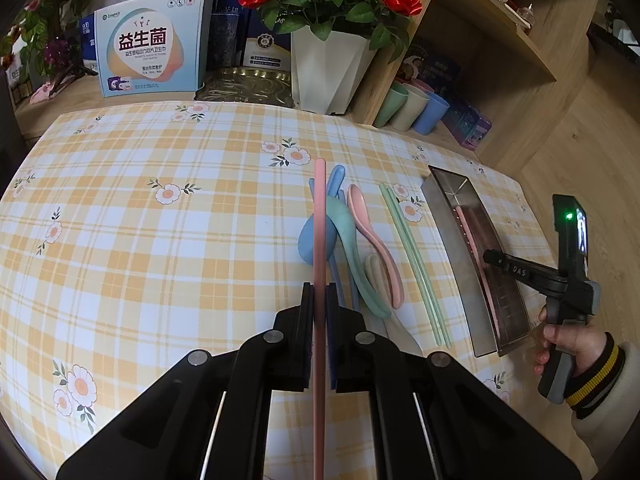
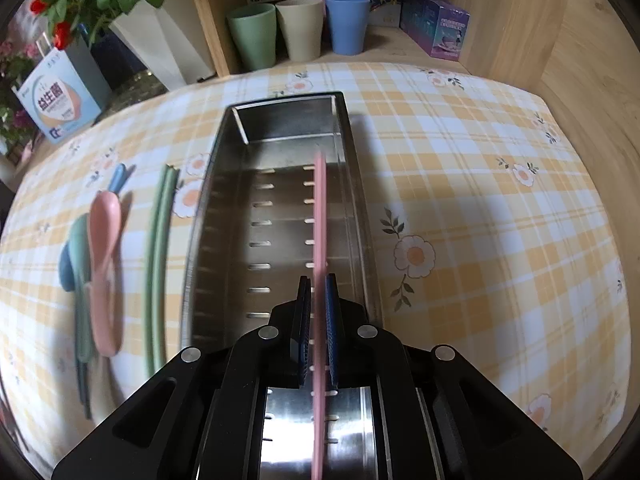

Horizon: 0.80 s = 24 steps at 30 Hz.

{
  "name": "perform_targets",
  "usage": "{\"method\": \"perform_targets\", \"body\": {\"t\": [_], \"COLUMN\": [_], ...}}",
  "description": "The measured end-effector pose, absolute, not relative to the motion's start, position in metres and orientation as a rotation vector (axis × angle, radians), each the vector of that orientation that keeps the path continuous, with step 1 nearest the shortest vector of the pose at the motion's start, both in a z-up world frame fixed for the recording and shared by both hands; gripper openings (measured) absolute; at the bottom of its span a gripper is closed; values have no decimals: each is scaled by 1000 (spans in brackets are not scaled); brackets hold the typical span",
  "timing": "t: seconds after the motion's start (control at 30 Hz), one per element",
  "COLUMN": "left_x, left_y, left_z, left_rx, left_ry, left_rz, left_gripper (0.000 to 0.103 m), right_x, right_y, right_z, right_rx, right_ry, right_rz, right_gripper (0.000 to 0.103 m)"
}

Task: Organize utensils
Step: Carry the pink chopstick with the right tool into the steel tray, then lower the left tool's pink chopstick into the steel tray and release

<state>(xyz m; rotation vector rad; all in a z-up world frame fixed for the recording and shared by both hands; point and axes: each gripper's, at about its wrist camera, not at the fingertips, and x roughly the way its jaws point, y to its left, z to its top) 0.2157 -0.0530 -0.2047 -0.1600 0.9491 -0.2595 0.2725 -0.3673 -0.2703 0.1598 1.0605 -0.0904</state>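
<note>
My left hand-held gripper (image 1: 319, 300) clamps one pink chopstick (image 1: 319, 240); my right hand-held gripper (image 2: 318, 296) pinches its mate (image 2: 320, 216) over the steel tray (image 2: 224, 184), ready to drop.

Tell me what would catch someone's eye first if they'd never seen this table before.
Probably the two pink chopsticks, one clamped in each gripper: the left gripper holds one above the pile of pastel spoons, and the right gripper holds the other over the steel tray. Behind, red roses in a white pot stand at the far edge of the yellow checked tablecloth.
</note>
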Motion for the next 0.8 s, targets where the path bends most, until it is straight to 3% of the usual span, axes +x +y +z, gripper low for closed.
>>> {"method": "perform_targets", "body": {"t": [0.43,0.47,0.57,0.67,0.8], "left_x": [232,233,238,243,252], "left_y": [-98,-104,-122,-141,-168], "left_z": [-182,-181,-180,-183,-190], "left_rx": [-178,-181,-189,-195,-203], "left_ry": [953,953,965,989,1024], "left_rz": [-321,-332,-360,-379,-395], "left_gripper": [6,6,6,6,6], "right_x": [247,244,235,230,225], "right_y": [-389,-392,-401,-409,-422], "right_z": [-228,-227,-225,-228,-234], "right_rx": [149,144,132,121,134], "right_ry": [980,976,953,962,971], "right_rz": [-99,-102,-110,-111,-110], "right_gripper": [10,16,54,54,65]}}
